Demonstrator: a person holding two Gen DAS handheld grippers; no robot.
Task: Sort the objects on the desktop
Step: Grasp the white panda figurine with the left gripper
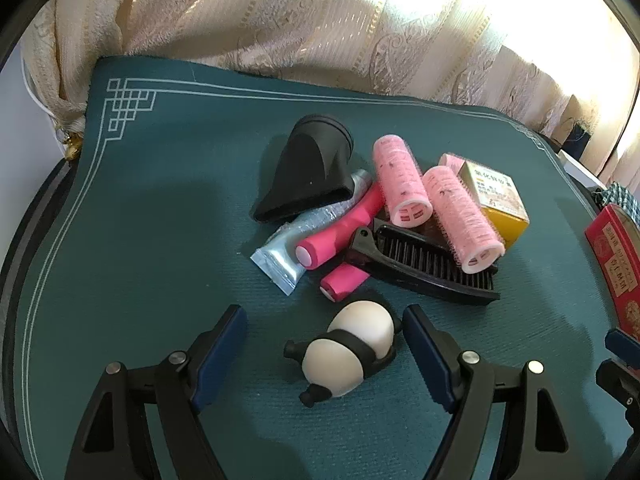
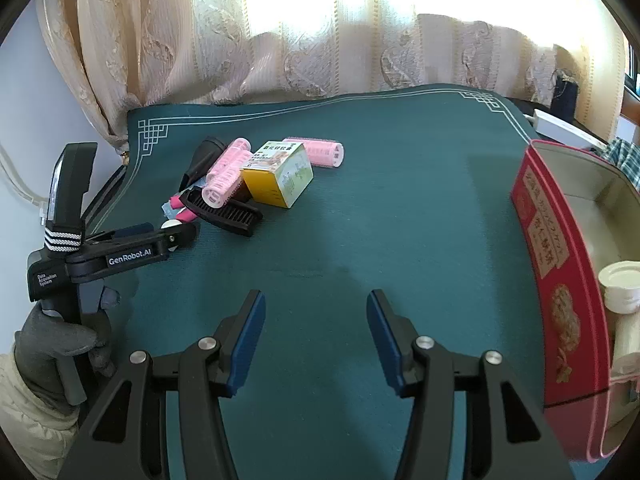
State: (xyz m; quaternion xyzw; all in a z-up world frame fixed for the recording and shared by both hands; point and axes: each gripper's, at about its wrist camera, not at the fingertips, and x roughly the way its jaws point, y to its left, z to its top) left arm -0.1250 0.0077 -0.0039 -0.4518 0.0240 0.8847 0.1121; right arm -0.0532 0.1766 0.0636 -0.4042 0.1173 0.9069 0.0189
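A cream curtain [image 1: 280, 20] hangs behind the worktop, which wears a green mat [image 1: 160, 200]. A red tin [image 2: 560, 280] sits at its right edge. The panda toy [image 1: 344, 354] lies between the left gripper [image 1: 324, 356] jaws, wide, not touching. The right gripper [image 2: 316, 340] jaws are apart and hold nothing.

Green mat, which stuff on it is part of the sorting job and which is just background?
For sorting: panda toy between the open left gripper fingers, pink rollers, black comb, yellow box, nozzle, red tin.

Just background: curtain, green mat.
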